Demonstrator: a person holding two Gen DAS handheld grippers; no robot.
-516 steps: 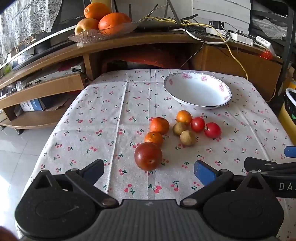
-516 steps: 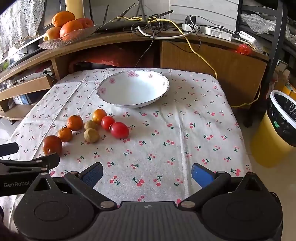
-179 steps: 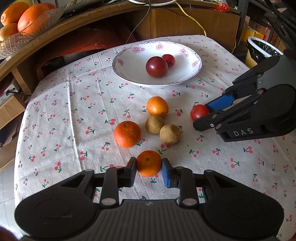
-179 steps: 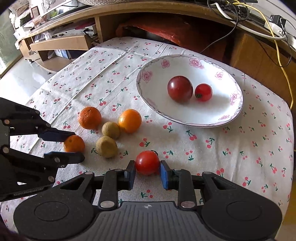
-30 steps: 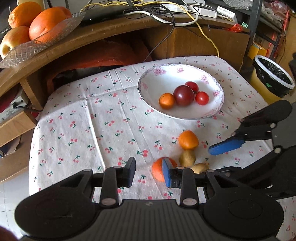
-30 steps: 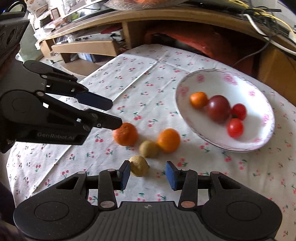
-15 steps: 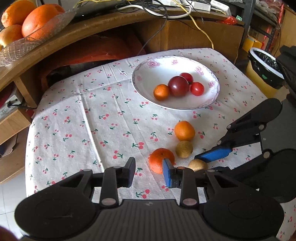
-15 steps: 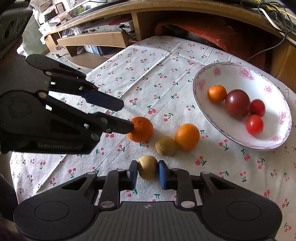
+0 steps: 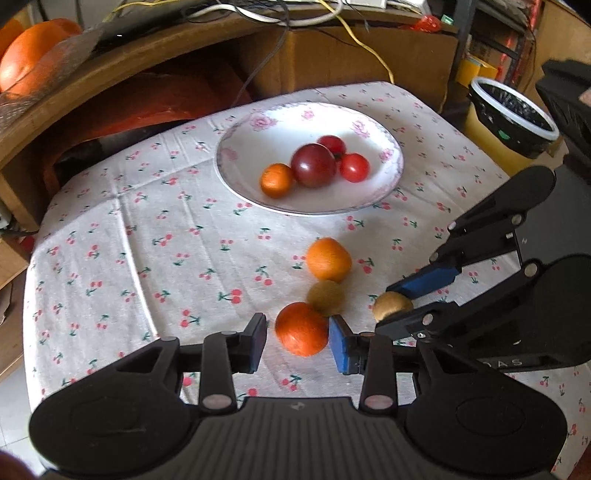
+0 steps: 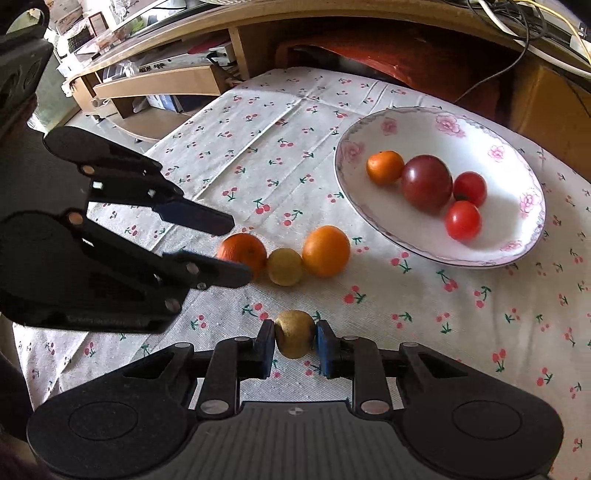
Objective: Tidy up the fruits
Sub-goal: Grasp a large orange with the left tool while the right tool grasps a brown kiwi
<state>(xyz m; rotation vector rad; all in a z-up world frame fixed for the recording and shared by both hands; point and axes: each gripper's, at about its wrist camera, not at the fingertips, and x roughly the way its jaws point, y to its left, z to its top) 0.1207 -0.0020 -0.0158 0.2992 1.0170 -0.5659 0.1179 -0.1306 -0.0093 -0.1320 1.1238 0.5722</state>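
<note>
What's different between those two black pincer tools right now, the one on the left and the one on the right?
The right gripper is shut on a small brownish-yellow fruit, pads touching both sides. The left gripper is open around an orange fruit: its right pad is close against it, and a gap shows at the left pad. Both are black with blue pads and are low over the cherry-print tablecloth.

cherry-print tablecloth (image 9: 177, 236) | yellow bin (image 9: 511, 125) right | cables (image 9: 280, 14) on wooden shelf (image 9: 110, 66)

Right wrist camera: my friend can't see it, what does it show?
The right gripper is shut on a brown fruit above a cherry-print tablecloth. Beyond, two oranges and another brown fruit lie in a row beside a white bowl holding four fruits.
</note>
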